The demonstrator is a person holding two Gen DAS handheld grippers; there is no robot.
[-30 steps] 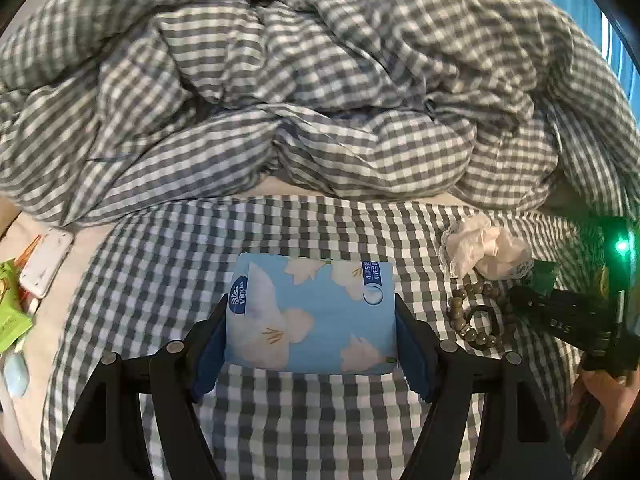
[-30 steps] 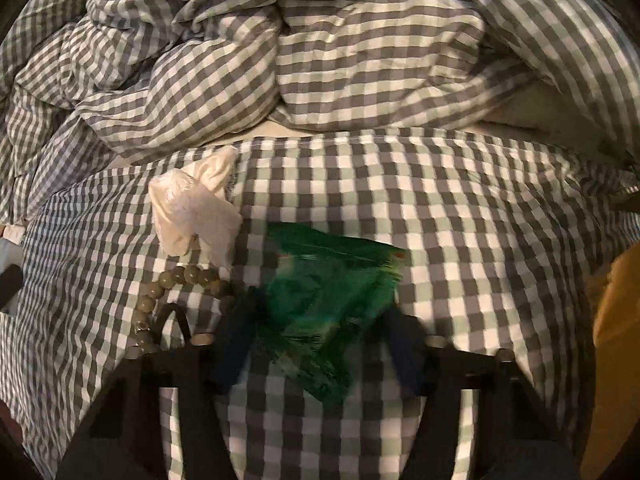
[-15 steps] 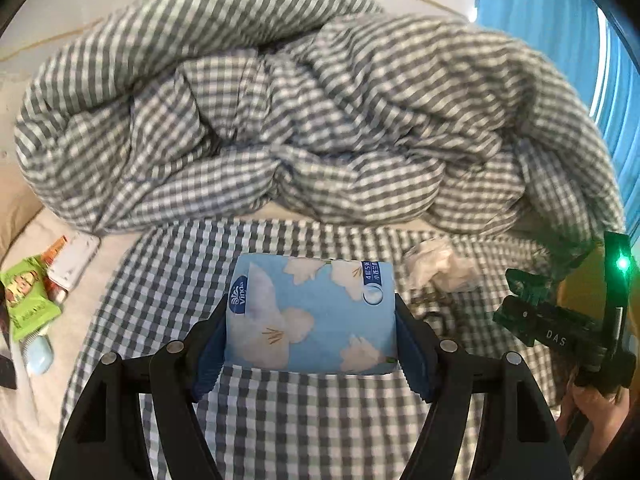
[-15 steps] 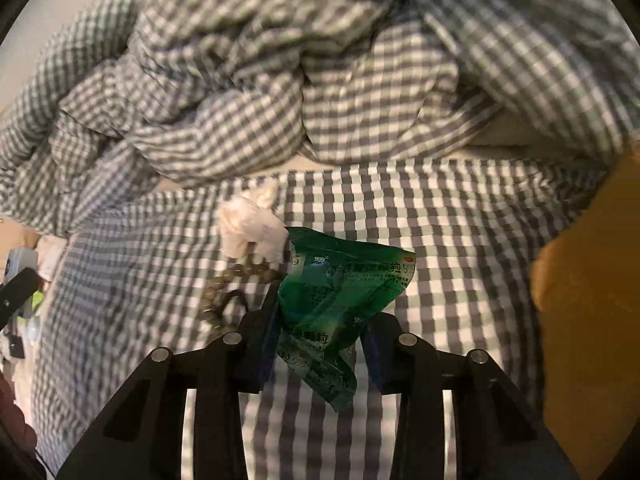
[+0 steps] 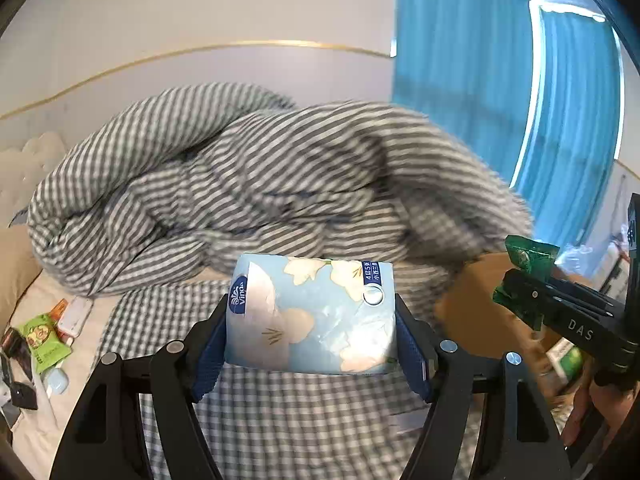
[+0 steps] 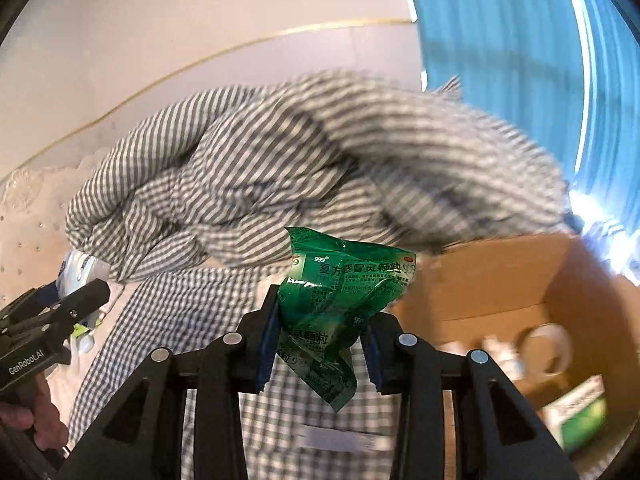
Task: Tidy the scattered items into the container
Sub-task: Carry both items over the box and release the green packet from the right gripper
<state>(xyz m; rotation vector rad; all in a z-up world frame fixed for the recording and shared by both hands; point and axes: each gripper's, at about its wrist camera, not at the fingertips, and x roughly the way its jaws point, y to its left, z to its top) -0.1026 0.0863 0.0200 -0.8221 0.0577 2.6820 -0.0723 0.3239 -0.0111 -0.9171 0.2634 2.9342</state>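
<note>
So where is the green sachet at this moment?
The green sachet is gripped in the right claw, raised above the checked bedding. In the right wrist view, the cardboard box lies just to its right.

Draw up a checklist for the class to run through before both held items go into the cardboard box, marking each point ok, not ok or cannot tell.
1. Left tool grips the tissue pack squarely: ok.
2. Right tool clamps the green medicine sachet: ok, though it hangs crumpled.
3. Cardboard box is open-topped: ok.
4. Free space inside the box: cannot tell, contents blurred.
5. Either item is above the box opening: not ok.
6. Gingham duvet is clear of the opening: cannot tell.
</note>
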